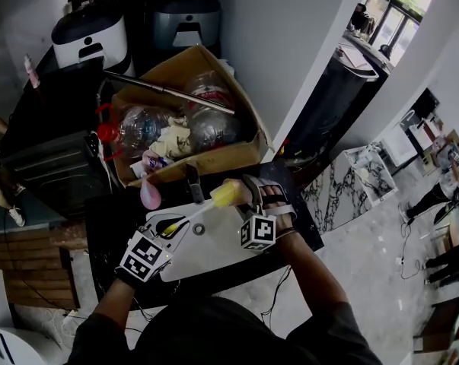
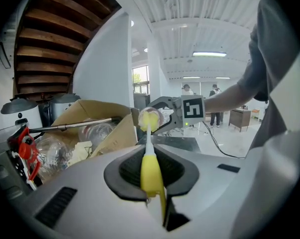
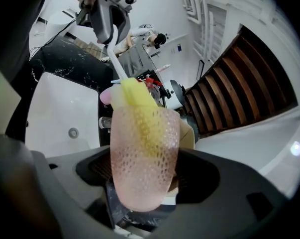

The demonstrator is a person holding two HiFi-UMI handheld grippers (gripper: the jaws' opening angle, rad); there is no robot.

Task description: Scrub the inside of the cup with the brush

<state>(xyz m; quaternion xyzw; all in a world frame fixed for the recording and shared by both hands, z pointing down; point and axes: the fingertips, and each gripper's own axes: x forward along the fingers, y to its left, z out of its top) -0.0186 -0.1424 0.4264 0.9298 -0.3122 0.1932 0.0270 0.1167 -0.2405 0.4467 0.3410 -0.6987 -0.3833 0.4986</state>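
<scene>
The cup (image 3: pixel 145 153), a translucent pink tumbler with a dimpled wall, sits near the centre of the head view, held in the air above a white basin (image 1: pixel 214 245). Its mouth points toward 8 o'clock. The right hand-held gripper (image 3: pixel 145 185) has its jaws closed onto the cup's sides near the base, with the mouth facing away from that gripper's camera.

The brush (image 2: pixel 150 171) has a yellow handle, a white neck and a yellow sponge head. It enters the cup's mouth from 12 o'clock in the right gripper view. Its head shows through the pink wall, reaching roughly halfway down. The left hand-held gripper (image 2: pixel 150 185) is clamped tight on the yellow handle, at 8 o'clock of the cup in the head view.

As I judge it, the scrub is under way, since the head is inside the cup. The bottom does not look reached. I see no foam or water, so I cannot tell how much of the wall has been worked. What looks left is working the head down to the base and round the wall, then drawing it out.

The basin rests on a black desk (image 1: pixel 305 230). A cardboard box (image 1: pixel 214 158) of clear plastic bottles stands at 11 o'clock of the cup.
</scene>
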